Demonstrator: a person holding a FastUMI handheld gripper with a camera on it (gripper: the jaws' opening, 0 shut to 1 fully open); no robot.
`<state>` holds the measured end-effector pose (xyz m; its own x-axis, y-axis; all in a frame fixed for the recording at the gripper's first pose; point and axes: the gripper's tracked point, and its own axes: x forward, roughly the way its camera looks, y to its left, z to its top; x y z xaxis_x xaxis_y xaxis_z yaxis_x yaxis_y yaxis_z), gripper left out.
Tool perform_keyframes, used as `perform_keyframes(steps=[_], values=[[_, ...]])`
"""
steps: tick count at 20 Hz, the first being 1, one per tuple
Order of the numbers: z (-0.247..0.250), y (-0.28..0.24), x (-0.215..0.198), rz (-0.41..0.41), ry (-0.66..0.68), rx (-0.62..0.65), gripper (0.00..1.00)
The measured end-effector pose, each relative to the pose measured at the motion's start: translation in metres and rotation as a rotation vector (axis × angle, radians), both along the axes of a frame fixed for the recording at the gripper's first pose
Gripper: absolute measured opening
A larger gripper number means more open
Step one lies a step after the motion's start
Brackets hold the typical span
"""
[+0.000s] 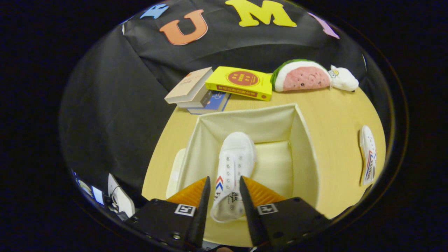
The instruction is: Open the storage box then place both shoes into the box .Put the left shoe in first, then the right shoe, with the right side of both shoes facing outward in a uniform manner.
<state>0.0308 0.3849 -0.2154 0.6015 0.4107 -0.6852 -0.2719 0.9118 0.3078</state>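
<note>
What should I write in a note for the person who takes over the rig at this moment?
Claw: shut on the white shoe, gripping its heel end, toe pointing into the box.
Storage box: open on the wooden table; the held shoe hangs inside or just above it, I cannot tell which.
Second shoe: lies on the table beyond the box's side wall.
Done: box opened, first shoe brought to it.
Left: release this shoe, then fetch and place the second one facing the same way.

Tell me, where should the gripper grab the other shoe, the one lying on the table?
Probably across the middle of the second shoe, from above: it lies on its side, long and thin. The hand-held gripper now holds the first shoe over the box.
</note>
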Motion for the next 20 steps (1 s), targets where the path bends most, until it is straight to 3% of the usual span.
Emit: perform_keyframes(steps=[2,3,7,15,20], values=[[0.015,-0.010,0.002,-0.001,-0.037,0.000,0.72],[0.023,-0.020,0.003,-0.005,-0.068,-0.012,0.78],[0.054,-0.065,-0.005,0.006,-0.212,-0.068,0.88],[0.091,-0.197,-0.017,-0.056,-0.389,-0.122,0.93],[0.080,-0.290,-0.007,-0.126,-0.384,-0.121,0.95]])
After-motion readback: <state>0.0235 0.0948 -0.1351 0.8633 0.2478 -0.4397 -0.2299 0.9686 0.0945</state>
